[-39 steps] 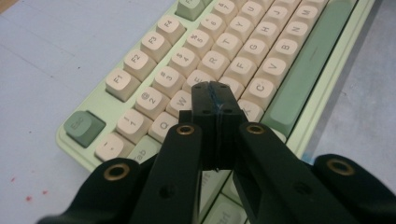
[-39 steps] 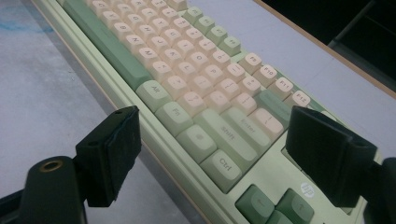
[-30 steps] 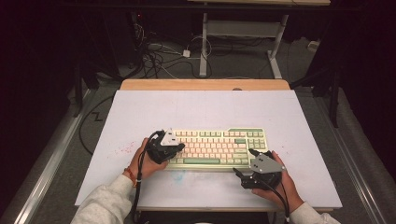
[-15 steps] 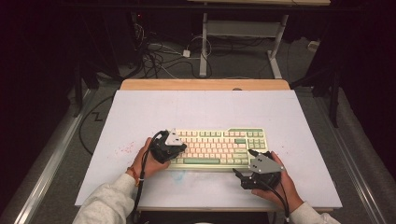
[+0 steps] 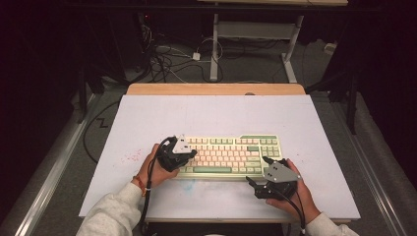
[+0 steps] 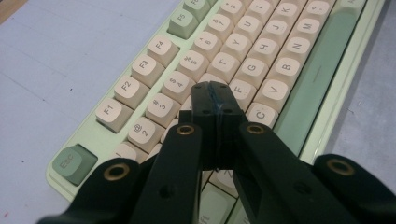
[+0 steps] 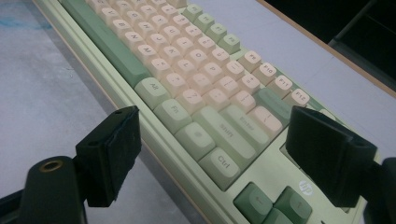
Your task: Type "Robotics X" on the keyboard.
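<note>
Holding my left hand-held gripper (image 5: pixel 189 153) over the left end of the keyboard (image 5: pixel 231 155), jaws pressed together with nothing between them, tips over the letter keys near the D and F in the left gripper view (image 6: pixel 215 100), though I cannot tell whether they touch a key. Right hand-held gripper (image 5: pixel 259 171) sits at the keyboard's near right corner with jaws wide apart, one on each side of the Ctrl and Shift keys in the right gripper view (image 7: pixel 219 140), gripping nothing; keyboard lies flat on the white bench (image 5: pixel 147 123), toward its near edge
</note>
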Demonstrator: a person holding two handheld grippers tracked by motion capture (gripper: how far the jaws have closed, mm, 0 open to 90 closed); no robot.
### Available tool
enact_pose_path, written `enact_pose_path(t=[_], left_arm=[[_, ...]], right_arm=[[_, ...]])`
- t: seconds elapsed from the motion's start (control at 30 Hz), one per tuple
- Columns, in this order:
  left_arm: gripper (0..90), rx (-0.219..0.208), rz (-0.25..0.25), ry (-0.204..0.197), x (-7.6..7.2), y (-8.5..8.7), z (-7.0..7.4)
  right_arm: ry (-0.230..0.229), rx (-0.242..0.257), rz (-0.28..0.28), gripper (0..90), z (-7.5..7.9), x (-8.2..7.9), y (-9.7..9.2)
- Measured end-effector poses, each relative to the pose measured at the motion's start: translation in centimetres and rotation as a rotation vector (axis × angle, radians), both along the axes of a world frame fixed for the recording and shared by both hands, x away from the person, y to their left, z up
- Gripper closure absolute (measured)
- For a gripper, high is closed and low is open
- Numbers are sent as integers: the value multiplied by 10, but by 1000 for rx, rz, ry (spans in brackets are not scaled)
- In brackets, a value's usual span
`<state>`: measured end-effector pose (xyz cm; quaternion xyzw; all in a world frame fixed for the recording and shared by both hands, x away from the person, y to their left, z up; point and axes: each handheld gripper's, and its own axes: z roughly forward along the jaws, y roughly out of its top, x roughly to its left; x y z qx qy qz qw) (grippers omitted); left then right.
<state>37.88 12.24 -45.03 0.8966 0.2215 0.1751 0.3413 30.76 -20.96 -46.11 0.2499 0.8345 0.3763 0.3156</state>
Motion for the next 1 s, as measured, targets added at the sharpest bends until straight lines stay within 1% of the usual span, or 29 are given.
enact_pose_path(t=[0.2, 0.33, 0.53, 0.63, 0.87, 1.0], left_arm=[[878, 1, -12, -9, -3, -2, 3], [878, -9, -21, -13, -4, -4, 6], [878, -10, -52, -21, -9, -11, 8], [878, 3, -70, -32, -12, -16, 8], [878, 2, -102, -24, -16, -26, 7], [878, 16, -126, -20, -18, -31, 6]], right_arm=[[-2, 5, 4, 185, 1, 0, 0], [-1, 4, 6, 184, 1, 0, 0], [-1, 5, 6, 184, 1, 0, 0], [-1, 4, 5, 184, 1, -1, 0], [-2, 4, 9, 184, 1, -1, 0], [0, 2, 9, 184, 1, -1, 0]])
